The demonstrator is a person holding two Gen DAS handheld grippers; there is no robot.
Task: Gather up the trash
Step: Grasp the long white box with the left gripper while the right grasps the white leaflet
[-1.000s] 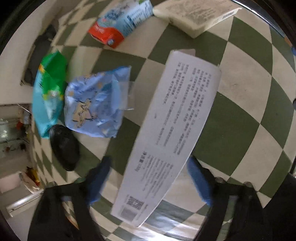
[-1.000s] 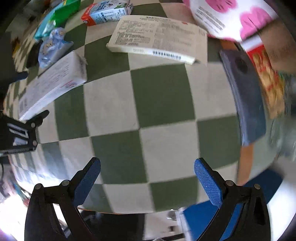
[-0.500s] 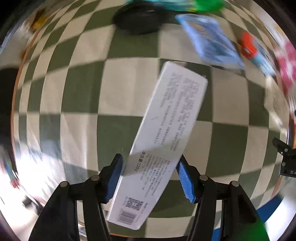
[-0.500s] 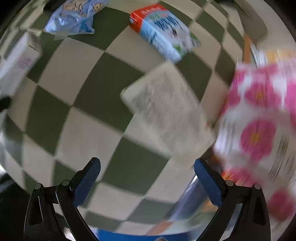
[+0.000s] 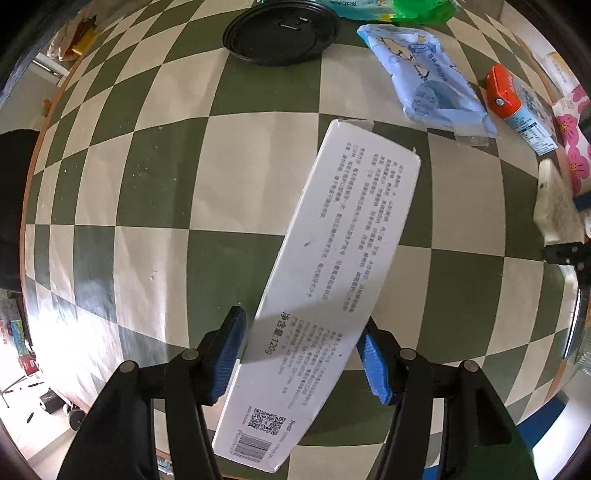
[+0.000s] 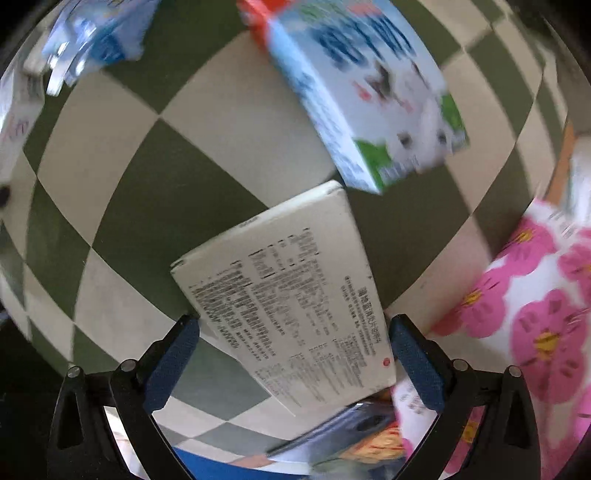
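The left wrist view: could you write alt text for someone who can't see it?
A long white box printed with text lies between the blue pads of the left tool, above a green-and-cream checkered tablecloth. Farther off lie a black lid, a light blue packet and a red-capped carton.

long box [image 5: 332,280] lies on the checkered table [image 5: 147,184], between the left gripper [image 5: 299,354] fingers. lid [image 5: 282,31] beyond it, pouch [image 5: 428,79] and carton [image 5: 521,107] to its right.

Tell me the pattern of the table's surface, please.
Green and cream checks on the tablecloth, clearest in the left wrist view.
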